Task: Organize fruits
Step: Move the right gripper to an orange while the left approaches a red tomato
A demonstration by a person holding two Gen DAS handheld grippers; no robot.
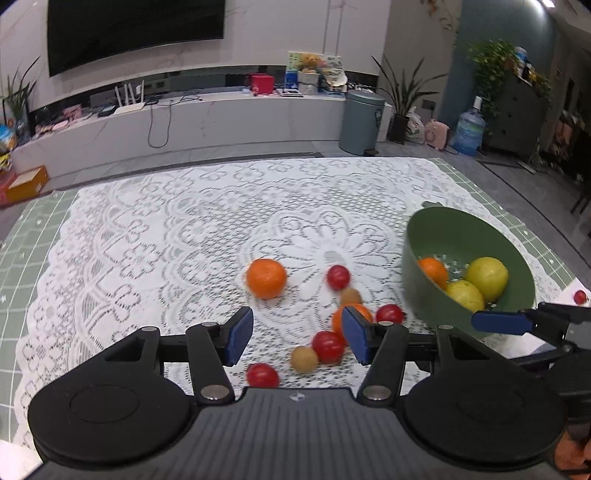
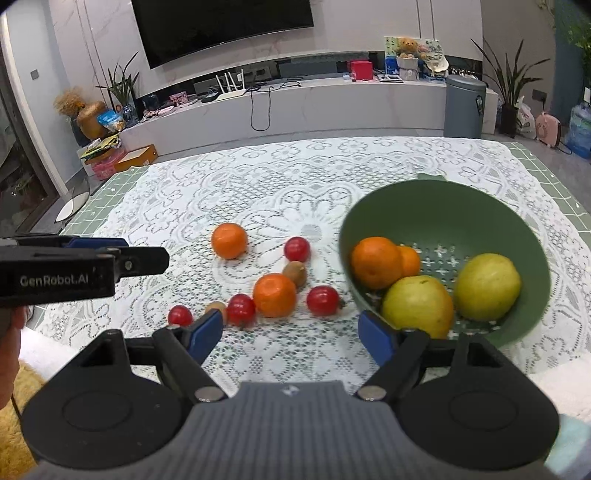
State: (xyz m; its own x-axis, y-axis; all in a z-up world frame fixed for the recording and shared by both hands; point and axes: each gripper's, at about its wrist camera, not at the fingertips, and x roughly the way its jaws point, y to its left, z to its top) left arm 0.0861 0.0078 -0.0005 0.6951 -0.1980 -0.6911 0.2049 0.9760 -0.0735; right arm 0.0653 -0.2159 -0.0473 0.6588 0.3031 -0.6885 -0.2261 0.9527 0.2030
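A white lace cloth (image 2: 280,177) covers most of the worktop (image 1: 33,236), whose green gridded mat shows along the edges. Behind it runs a long white media shelf (image 2: 332,99) under a dark wall-mounted television (image 2: 221,26), with a grey pedal bin (image 1: 360,122), potted plants and a blue water jug (image 1: 470,129) on the floor to the right.

On the right side of the cloth is a green colander bowl (image 2: 436,221), tilted with its opening towards the cameras. Inside it are two oranges (image 2: 376,262) and two yellow-green apples (image 2: 487,286), touching one another.

Loose fruit lies on the cloth left of the bowl: one orange (image 2: 229,240) apart at the back, another orange (image 2: 274,295) in a cluster with four red cherry tomatoes (image 2: 322,301) and two brown kiwis (image 2: 295,273). One more small red fruit (image 1: 580,296) sits off the cloth, right of the bowl.

The left tongs (image 1: 295,338) are open and hold nothing, low above the near cluster. The right tongs (image 2: 291,334) are likewise open and empty, near the bowl's front rim.
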